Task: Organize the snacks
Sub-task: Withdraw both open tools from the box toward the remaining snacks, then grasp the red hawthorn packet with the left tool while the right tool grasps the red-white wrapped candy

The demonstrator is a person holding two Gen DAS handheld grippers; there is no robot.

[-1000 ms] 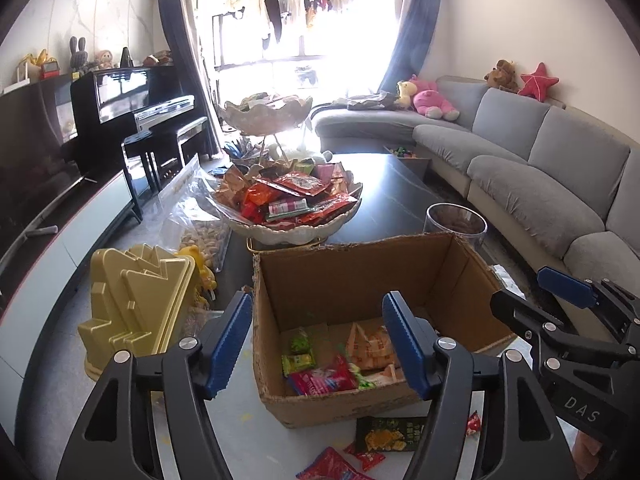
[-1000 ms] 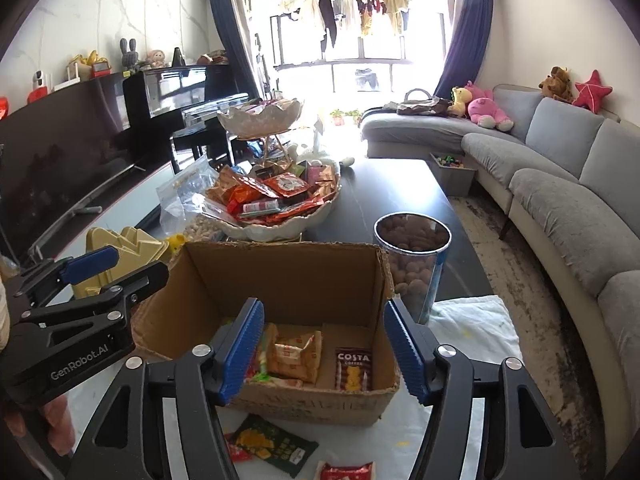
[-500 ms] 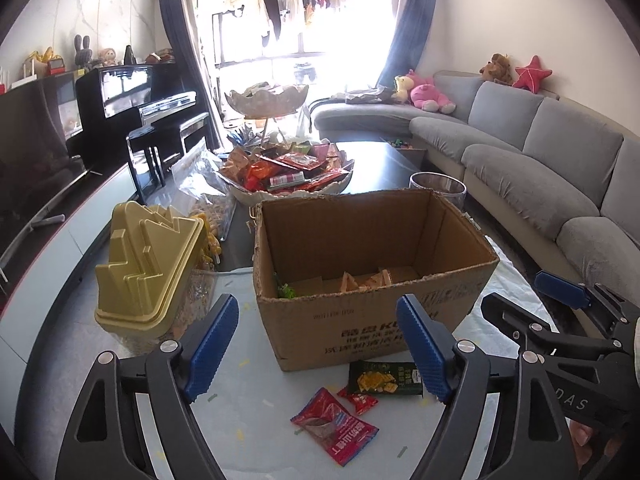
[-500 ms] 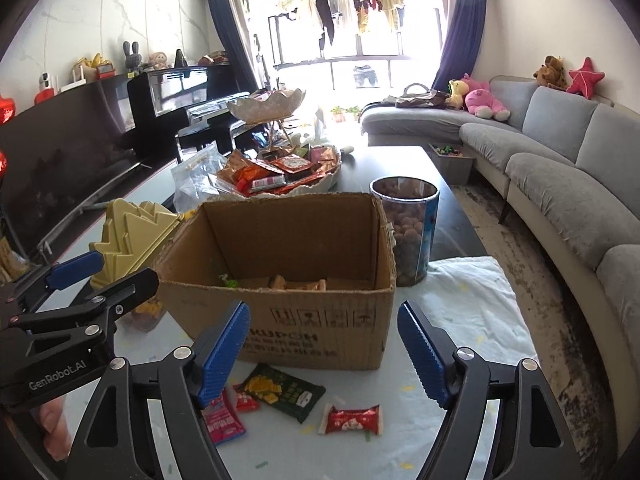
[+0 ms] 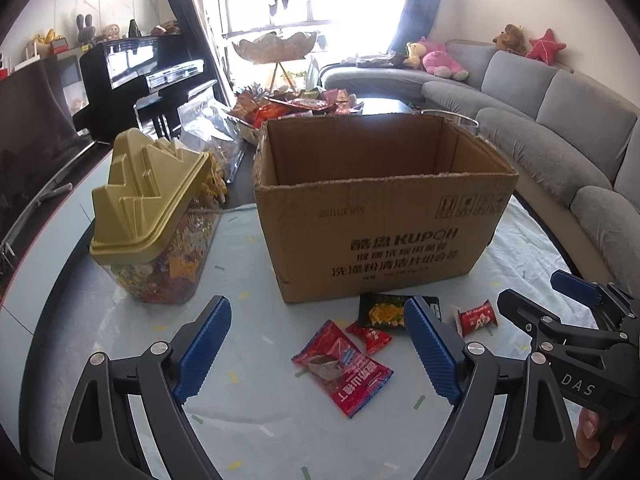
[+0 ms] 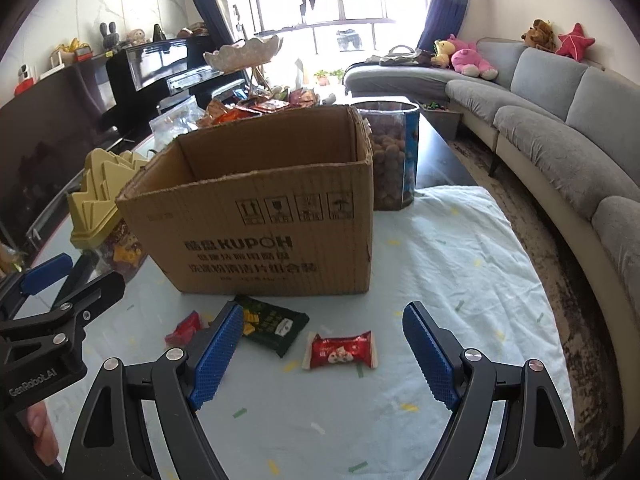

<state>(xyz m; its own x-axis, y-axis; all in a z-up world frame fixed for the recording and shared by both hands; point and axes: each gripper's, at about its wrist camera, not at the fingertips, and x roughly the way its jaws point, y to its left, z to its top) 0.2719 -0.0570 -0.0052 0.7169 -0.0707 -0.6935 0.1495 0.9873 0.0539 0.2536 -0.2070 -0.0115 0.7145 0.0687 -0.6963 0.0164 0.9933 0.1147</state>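
Observation:
An open cardboard box (image 5: 384, 208) (image 6: 264, 208) stands on a pale cloth. In front of it lie loose snacks: a large red packet (image 5: 342, 368), a small red packet (image 5: 370, 334) (image 6: 184, 326), a dark green packet (image 5: 386, 312) (image 6: 276, 322) and a red-and-white candy (image 5: 476, 318) (image 6: 340, 350). My left gripper (image 5: 318, 350) hovers low over the large red packet, its jaws opening, touching nothing. My right gripper (image 6: 322, 350) hangs above the candy, its jaws also opening and empty. Each gripper shows at the edge of the other's view.
A clear snack jar with a yellow stepped lid (image 5: 154, 216) (image 6: 104, 200) stands left of the box. A tall canister of brown balls (image 6: 394, 156) is behind its right corner. A bowl heaped with snacks (image 5: 296, 106) sits behind. A grey sofa (image 6: 560, 136) runs along the right.
Both grippers have dropped from above the box opening to low in front of it, and both sets of jaws have spread wider. The box's inside is out of sight now; the loose packets are nearer.

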